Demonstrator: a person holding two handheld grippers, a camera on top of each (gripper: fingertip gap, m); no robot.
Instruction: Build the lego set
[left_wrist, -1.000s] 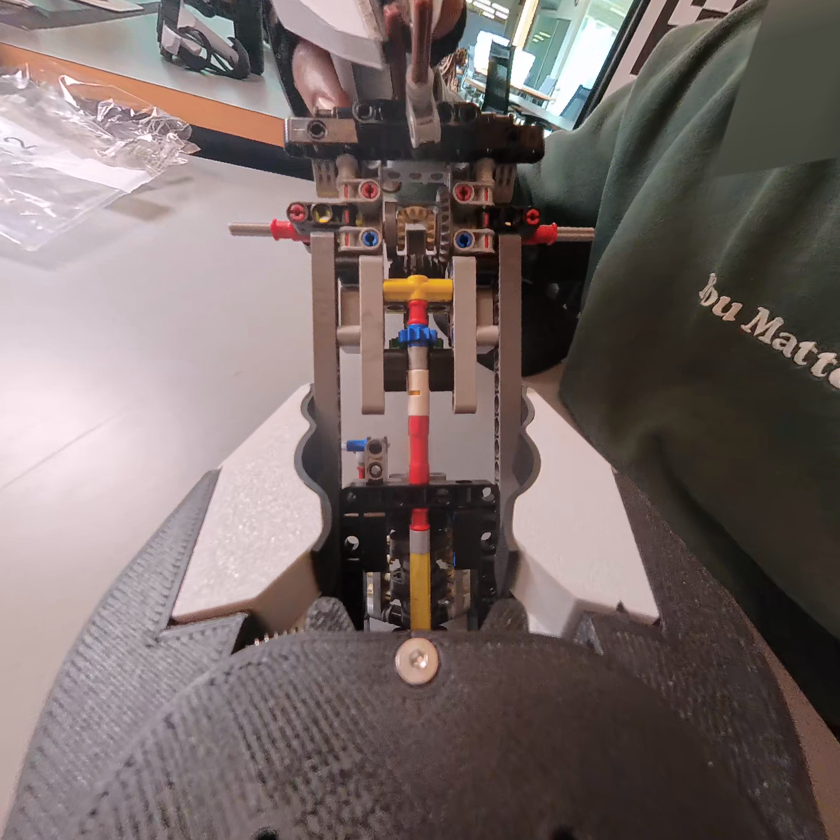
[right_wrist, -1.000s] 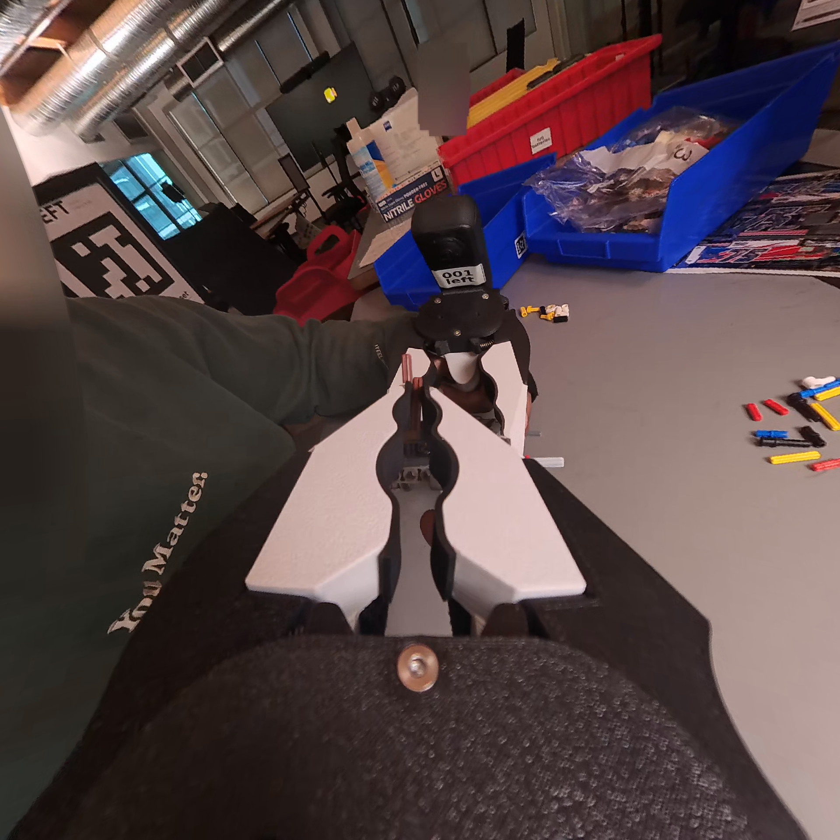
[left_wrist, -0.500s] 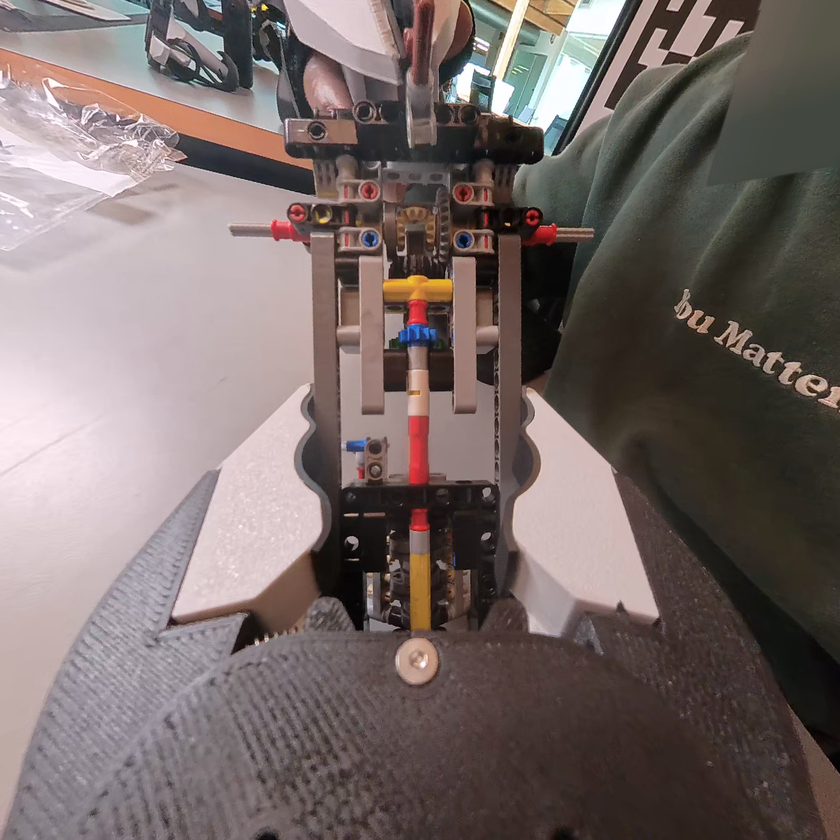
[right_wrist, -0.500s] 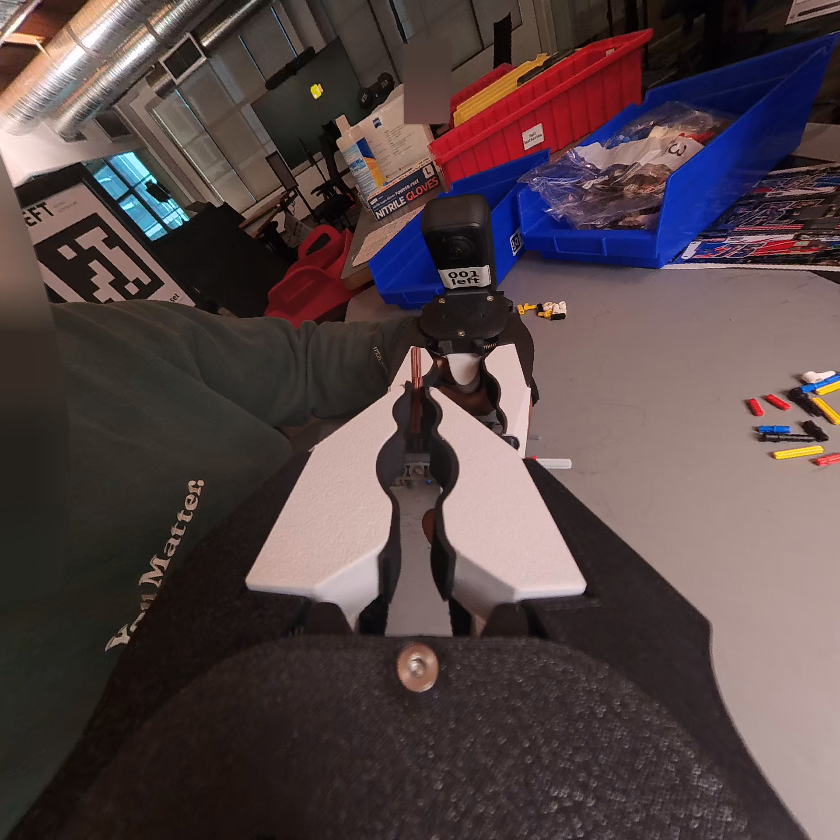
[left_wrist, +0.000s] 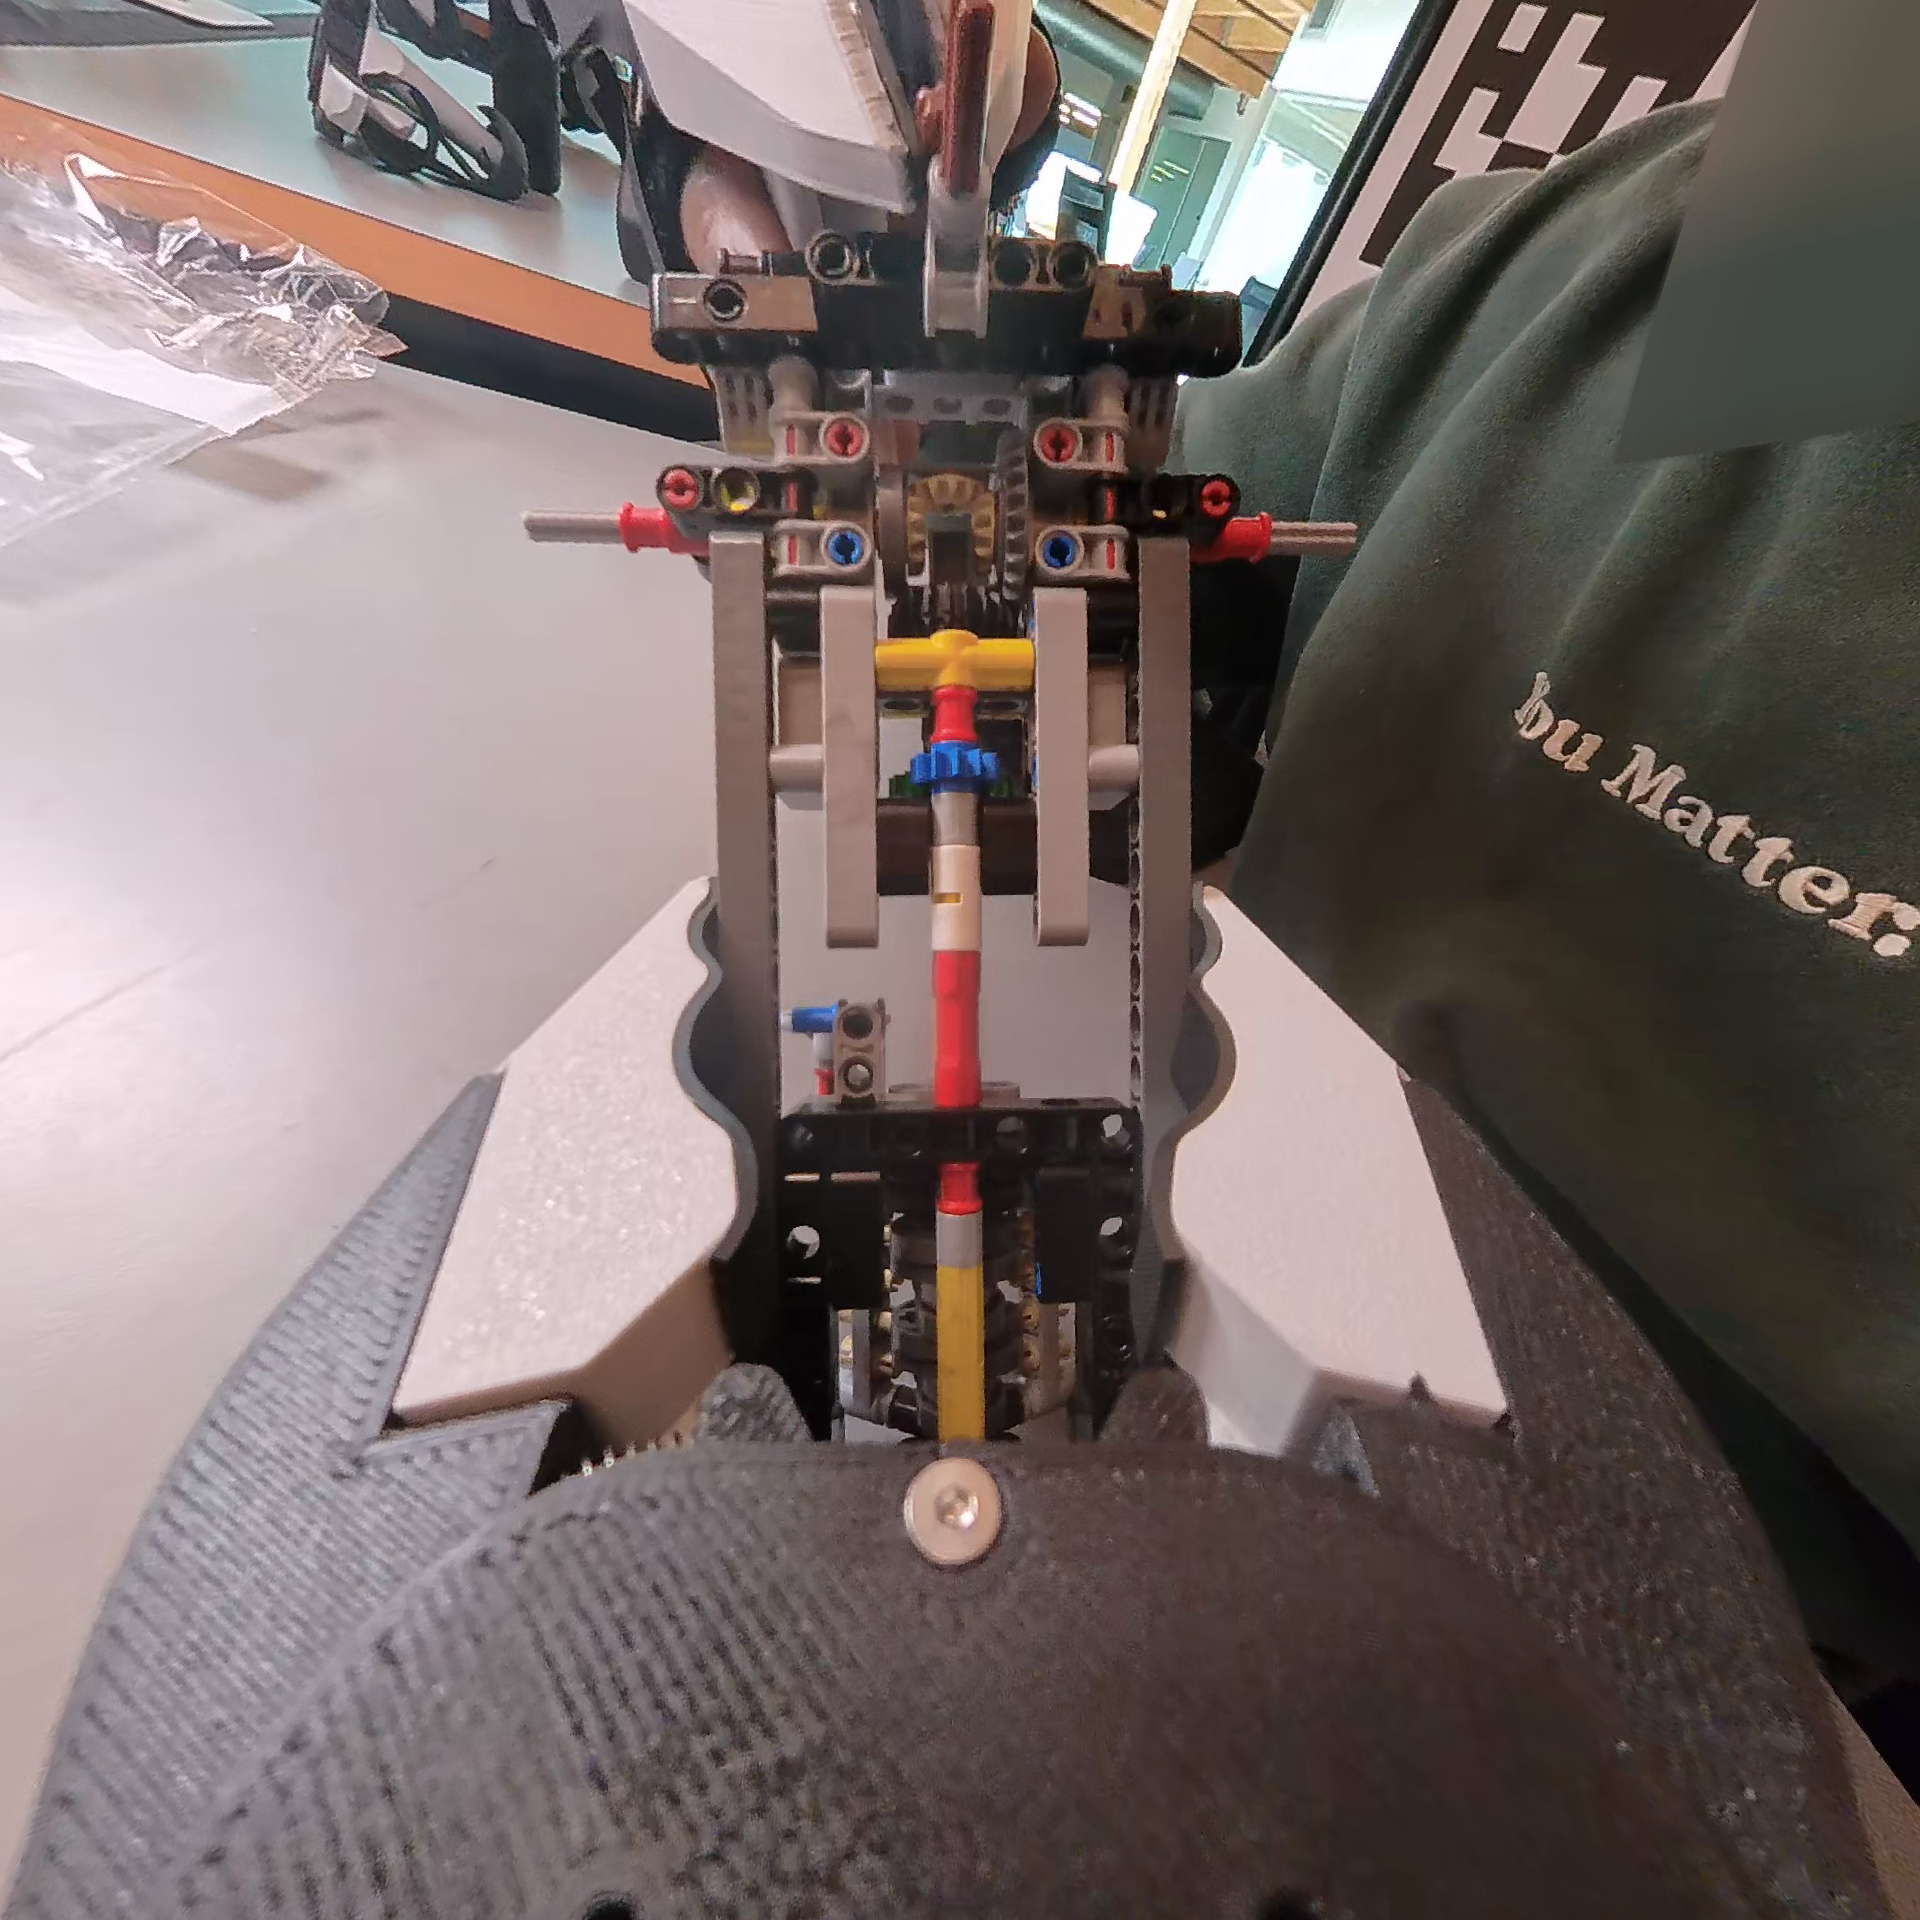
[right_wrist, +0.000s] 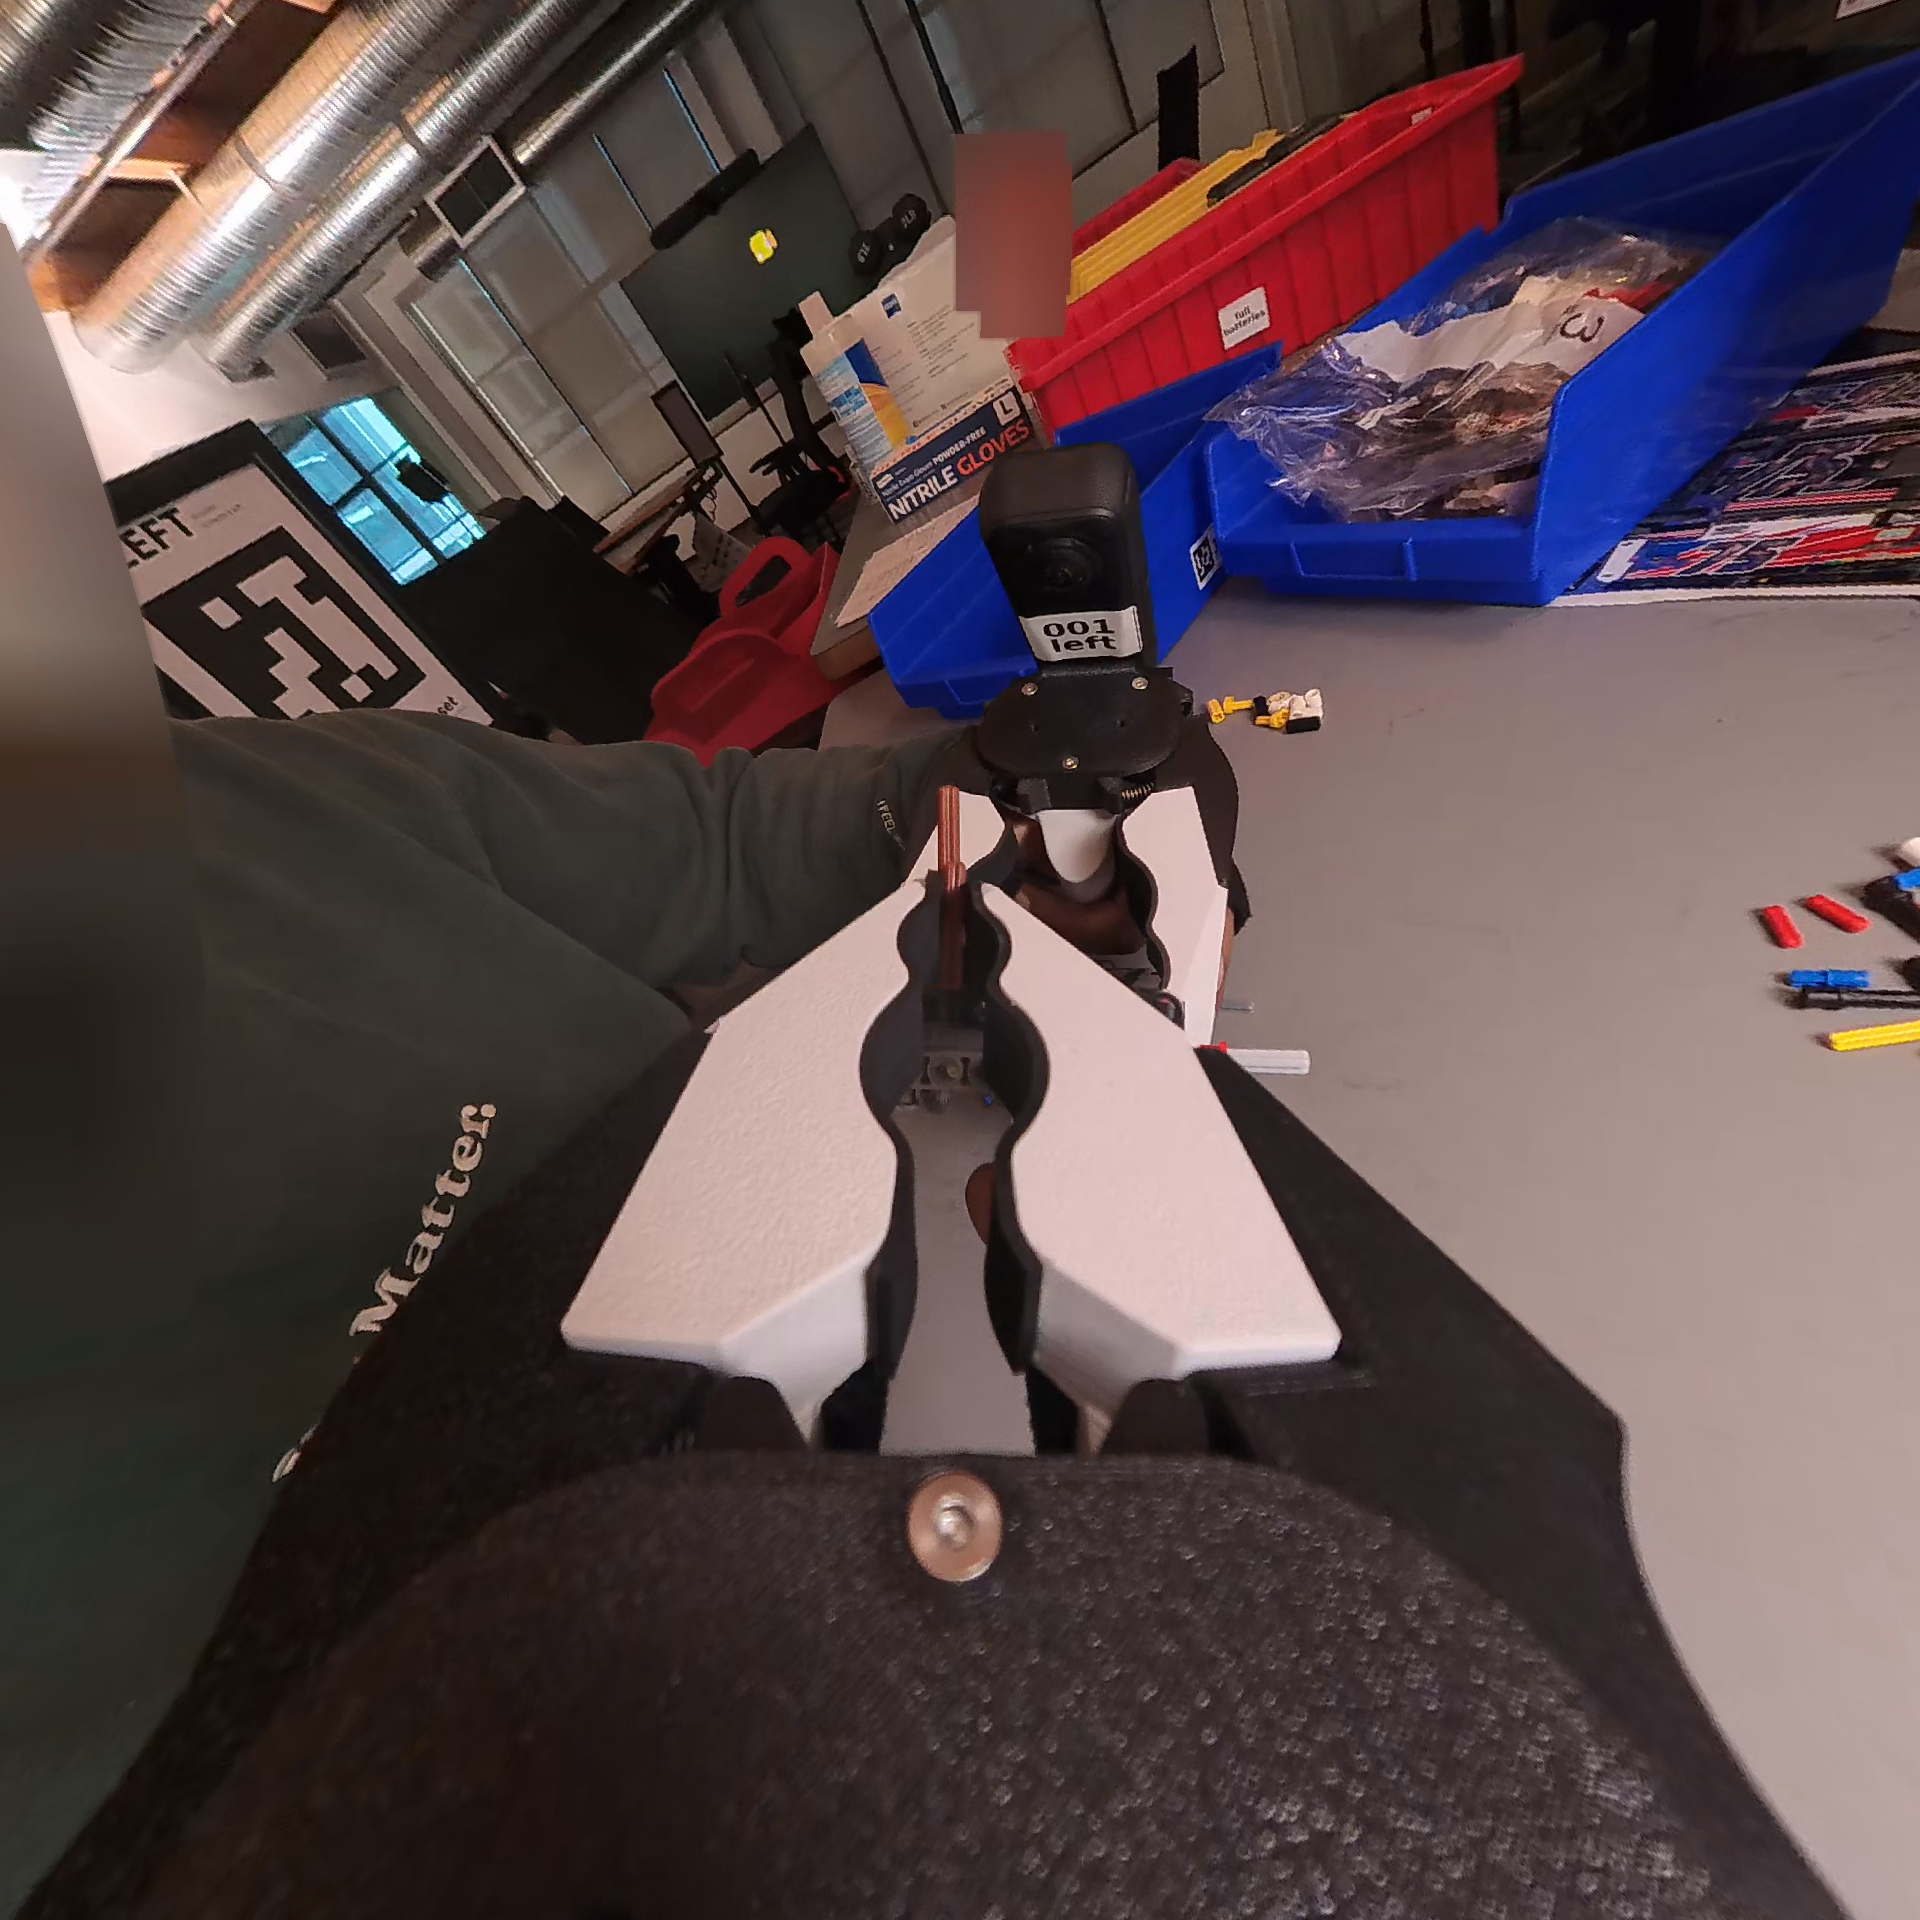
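Little has shifted: left hand-held gripper (left_wrist: 951, 1039) clamps the lego chassis (left_wrist: 951, 831) steady while right hand-held gripper (right_wrist: 951, 935), pinching a brown axle (right_wrist: 948, 883), seats it at the chassis's far end.

Take the lego frame (left_wrist: 951, 935) as your landmark: it sits between the fingers of your left gripper (left_wrist: 951, 1049). At the frame's far end, your right gripper (right_wrist: 951, 914) meets it with an axle (right_wrist: 948, 831) between its tips. Left of the frame lies a plastic bag (left_wrist: 156, 312). Beyond it stand the bins (right_wrist: 1558, 416), with loose pieces (right_wrist: 1849, 977) to their right on the table (right_wrist: 1507, 831).
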